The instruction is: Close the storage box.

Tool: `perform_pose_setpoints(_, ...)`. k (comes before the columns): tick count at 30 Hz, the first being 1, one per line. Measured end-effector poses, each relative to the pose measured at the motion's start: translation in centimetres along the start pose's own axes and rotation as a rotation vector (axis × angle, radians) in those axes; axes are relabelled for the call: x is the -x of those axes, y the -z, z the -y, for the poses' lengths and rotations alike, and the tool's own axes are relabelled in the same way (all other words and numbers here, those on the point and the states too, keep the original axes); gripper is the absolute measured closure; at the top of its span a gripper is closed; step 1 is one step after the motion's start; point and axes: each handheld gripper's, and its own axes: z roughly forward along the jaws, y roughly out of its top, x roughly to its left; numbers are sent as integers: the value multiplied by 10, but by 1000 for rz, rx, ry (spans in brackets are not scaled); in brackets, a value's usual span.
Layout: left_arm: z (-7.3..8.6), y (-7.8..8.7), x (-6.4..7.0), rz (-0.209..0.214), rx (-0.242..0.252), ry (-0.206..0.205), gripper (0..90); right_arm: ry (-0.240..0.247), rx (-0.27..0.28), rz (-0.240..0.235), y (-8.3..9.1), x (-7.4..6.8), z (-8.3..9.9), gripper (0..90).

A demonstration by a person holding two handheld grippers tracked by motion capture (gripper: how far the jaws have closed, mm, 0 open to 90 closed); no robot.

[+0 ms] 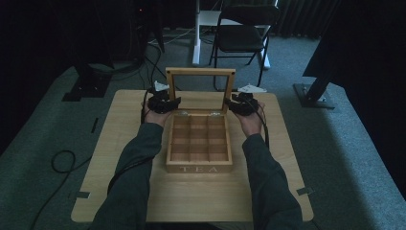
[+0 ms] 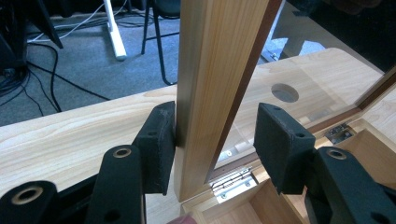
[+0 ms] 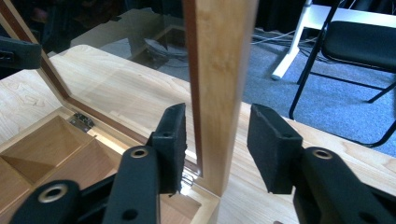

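High view, centre: both open grippers, left (image 1: pixel 176 102) and right (image 1: pixel 231 105), straddle the upright lid (image 1: pixel 201 72) edges, probably to swing it evenly.

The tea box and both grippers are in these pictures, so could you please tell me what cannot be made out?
- High view: jaws of left gripper and right gripper too small and dark to judge.
- Left gripper view: box compartments cut off by the bottom edge.
- Right gripper view: lid top cut off by the upper edge.
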Motion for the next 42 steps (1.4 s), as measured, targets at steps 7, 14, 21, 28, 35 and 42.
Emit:
perform_pose_setpoints(7, 1, 2, 1, 7, 1, -6, 495, 4, 0, -10, 3, 3, 3, 693)
perform_pose_setpoints(14, 5, 7, -1, 28, 16, -14, 496, 29, 10, -13, 8, -2, 3, 729)
perform_pose_setpoints(21, 2, 19, -2, 35, 44, -53, 522, 34, 24, -8, 11, -2, 4, 747)
perform_pose_setpoints(28, -1, 29, -2, 20, 53, -87, 615, 37, 29, -15, 14, -4, 3, 746)
perform_pose_setpoints(35, -1, 36, -1, 20, 43, -133, 647, 50, 31, -15, 19, -6, 5, 757)
perform_pose_setpoints(42, 3, 45, 0, 31, 63, -148, 622, 56, 31, -16, 21, -7, 7, 759)
